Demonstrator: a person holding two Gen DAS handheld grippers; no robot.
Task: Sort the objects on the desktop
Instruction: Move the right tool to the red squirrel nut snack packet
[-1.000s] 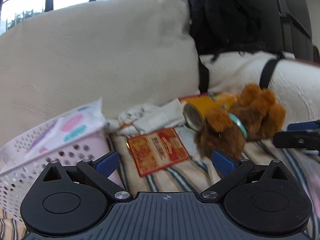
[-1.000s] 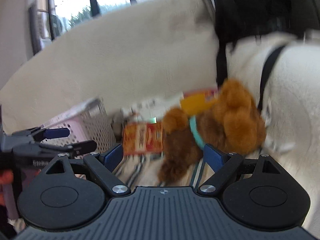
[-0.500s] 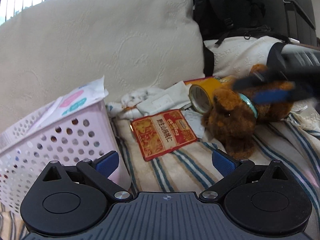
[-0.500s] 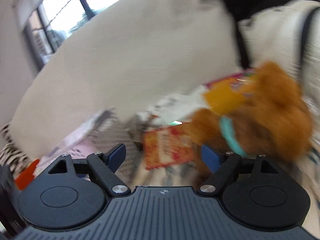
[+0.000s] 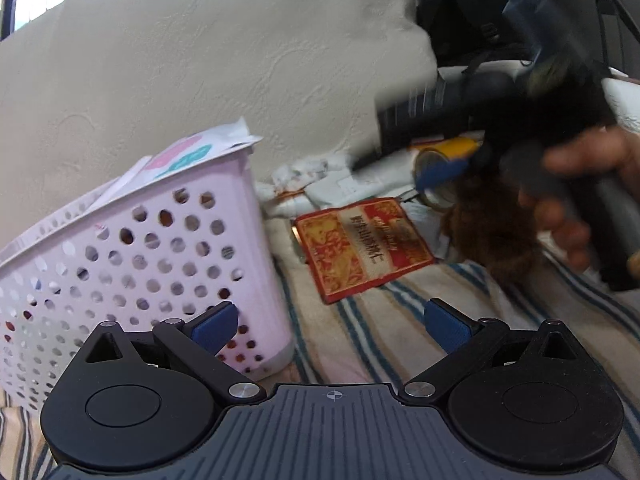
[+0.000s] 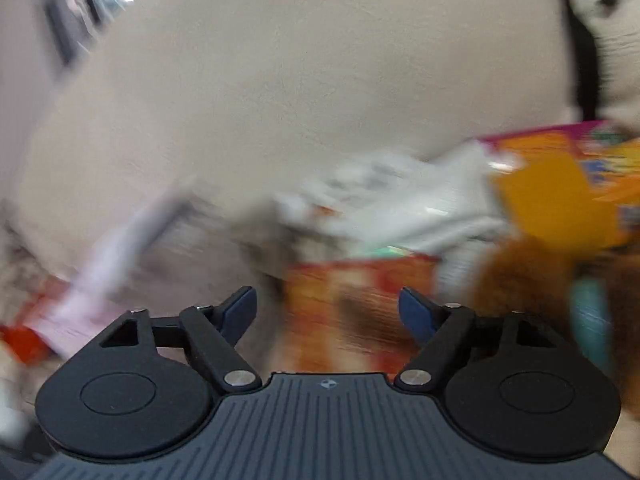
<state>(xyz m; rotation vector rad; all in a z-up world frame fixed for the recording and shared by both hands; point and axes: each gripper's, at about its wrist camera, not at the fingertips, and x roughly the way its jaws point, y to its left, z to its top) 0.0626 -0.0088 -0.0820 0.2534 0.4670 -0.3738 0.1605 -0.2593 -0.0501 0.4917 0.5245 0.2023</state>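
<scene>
A red and gold snack packet (image 5: 362, 246) lies flat on the striped blanket (image 5: 384, 320), right of a pink perforated basket (image 5: 132, 256). A brown plush toy (image 5: 496, 236) and a yellow can (image 5: 444, 160) lie behind it, partly hidden by my blurred right gripper (image 5: 440, 172), which hovers above them. My left gripper (image 5: 330, 328) is open and empty, low over the blanket beside the basket. In the right wrist view my right gripper (image 6: 328, 312) is open and empty, with the packet (image 6: 356, 304) just ahead and the plush toy (image 6: 520, 280) to the right.
White crumpled wrappers (image 5: 320, 184) lie against a large cream cushion (image 5: 200, 64). Papers with pink and teal print (image 5: 188, 156) stick out of the basket. A black backpack (image 5: 460, 8) stands at the back right. A yellow and purple box (image 6: 560, 184) lies behind the plush toy.
The right gripper has swept left and forward over the plush toy toward the red packet. The left gripper has drawn back and down beside the basket. Both stay open.
</scene>
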